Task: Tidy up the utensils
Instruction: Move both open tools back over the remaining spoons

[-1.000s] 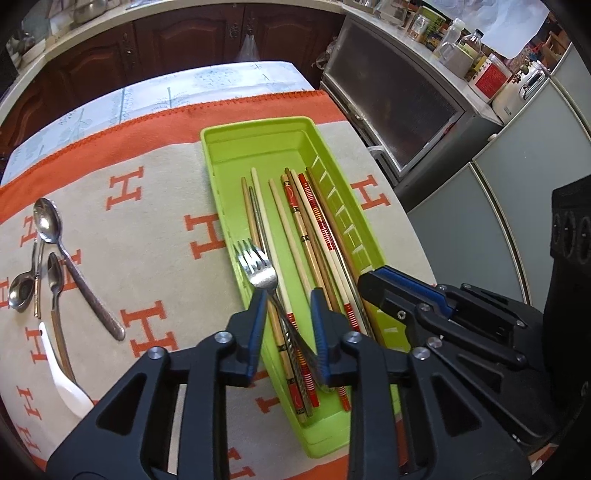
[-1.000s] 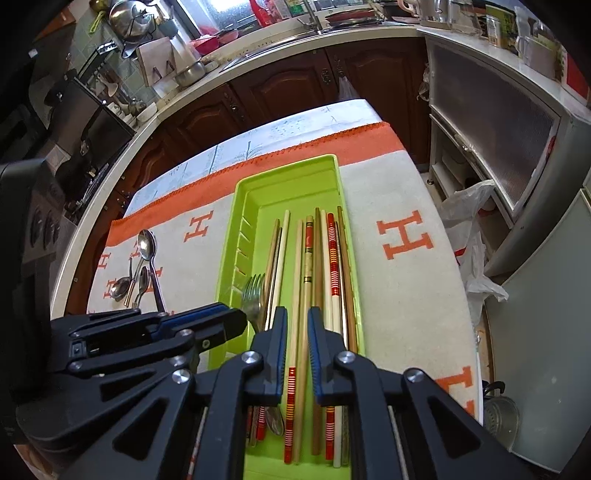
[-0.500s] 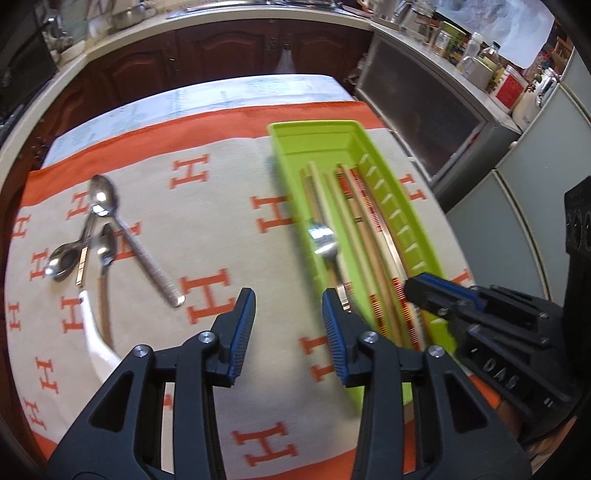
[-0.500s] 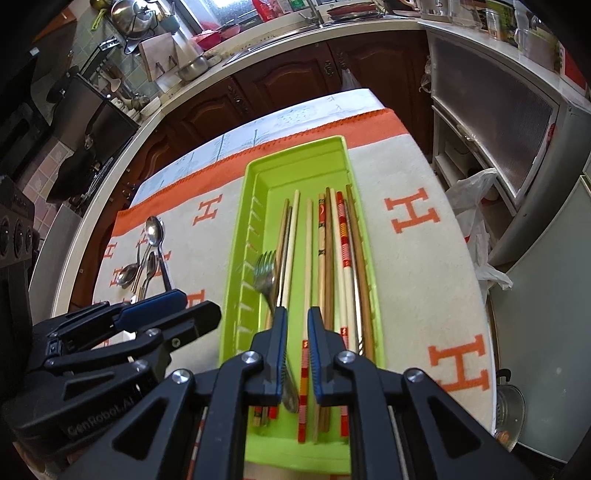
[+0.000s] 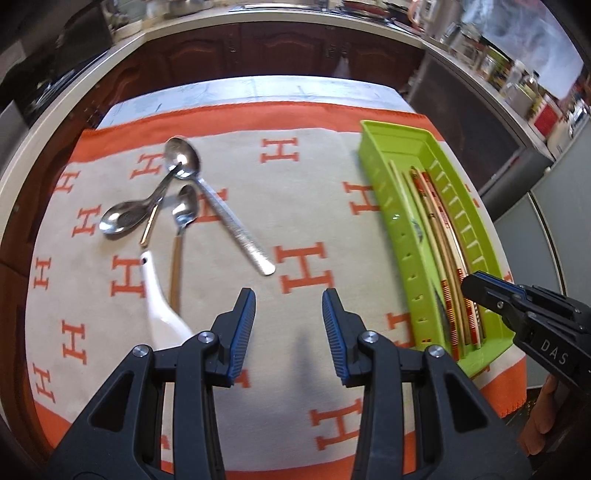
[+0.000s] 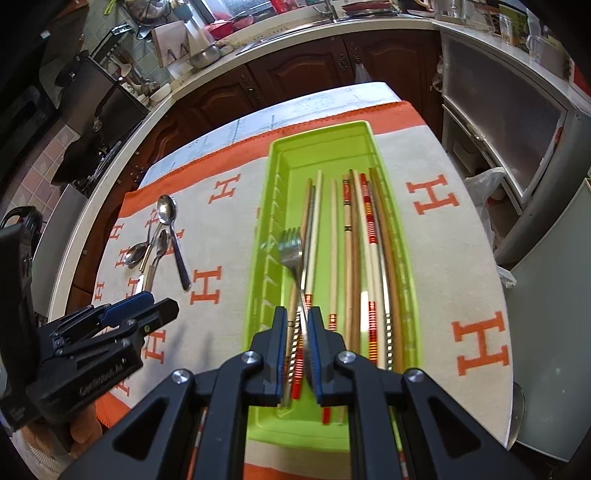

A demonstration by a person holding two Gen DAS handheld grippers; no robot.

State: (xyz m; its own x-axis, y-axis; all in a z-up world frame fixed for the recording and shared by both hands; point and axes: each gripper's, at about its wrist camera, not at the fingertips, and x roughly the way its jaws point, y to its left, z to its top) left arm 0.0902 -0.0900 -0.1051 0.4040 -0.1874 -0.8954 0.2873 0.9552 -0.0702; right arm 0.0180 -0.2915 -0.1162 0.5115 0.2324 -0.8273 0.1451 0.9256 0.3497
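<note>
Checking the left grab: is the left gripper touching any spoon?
Apart. The left wrist view shows the open left gripper over bare cloth, spoons lying beyond.

i'm looking at a home kitchen. dark wood cabinets [image 6: 295, 74] line the wall. pots [image 6: 203, 55] sit on the counter [image 6: 332, 27].

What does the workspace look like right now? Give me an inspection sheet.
Surface: table under a beige cloth with orange H marks and border.
Job's things: green tray holds chopsticks and a fork; metal spoons and a white ceramic spoon lie on the cloth, outside the tray.
Clutter: nothing seen on the cloth.
Grippers: left gripper open, empty, above the cloth; right gripper nearly closed over the tray; grip unclear.
Cables: nothing seen.
Surroundings: wooden cabinets, crowded countertop.
</note>
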